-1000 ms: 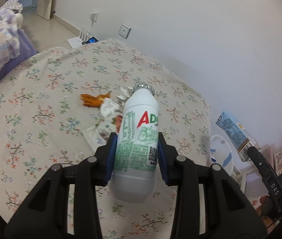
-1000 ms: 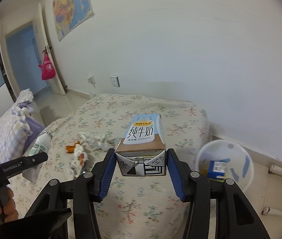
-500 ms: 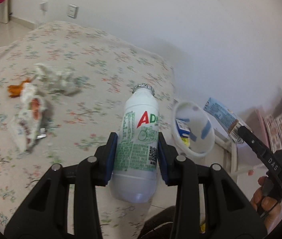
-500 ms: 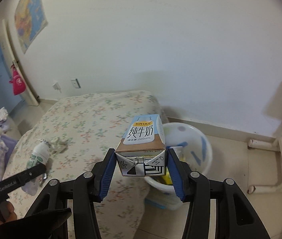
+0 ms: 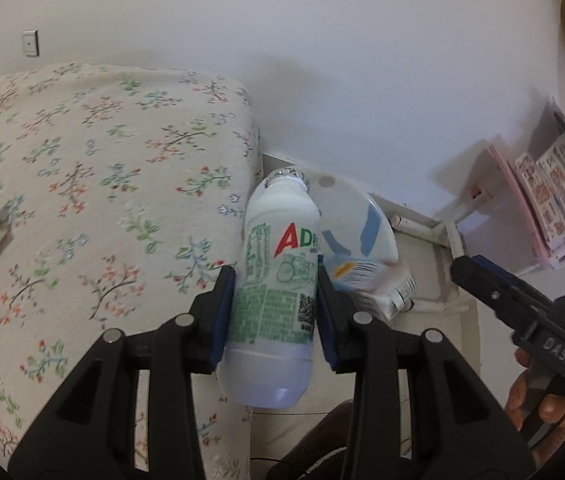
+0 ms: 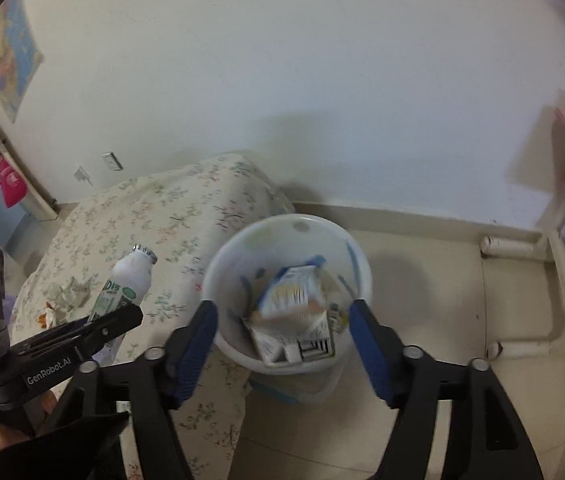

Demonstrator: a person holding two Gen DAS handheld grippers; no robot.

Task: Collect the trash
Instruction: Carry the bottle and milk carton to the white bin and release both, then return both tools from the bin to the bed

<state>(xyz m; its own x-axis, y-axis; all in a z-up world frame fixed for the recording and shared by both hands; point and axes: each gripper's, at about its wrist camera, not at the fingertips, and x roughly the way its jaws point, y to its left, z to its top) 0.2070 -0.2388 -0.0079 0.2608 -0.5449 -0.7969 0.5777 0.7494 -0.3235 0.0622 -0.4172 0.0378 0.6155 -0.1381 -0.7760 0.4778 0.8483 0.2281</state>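
My left gripper is shut on a white plastic drink bottle with green print and red letters, held over the bed's corner beside the bin. My right gripper hangs above the white waste bin, its jaws opening, nothing touching the blue pads. The blue and white milk carton is blurred inside the bin, below the fingers, on top of other cartons. The same bottle and left gripper show at the left of the right wrist view. In the left wrist view the bin lies behind the bottle.
A bed with a floral cover fills the left. Crumpled tissue and wrappers lie on it. A white wall stands behind the bin. A pink desk with white legs stands on the right over a tiled floor.
Both grippers swung right from the bed toward the bin. The right jaws spread and the milk carton left them and dropped into the bin. The left gripper kept its hold on the bottle.
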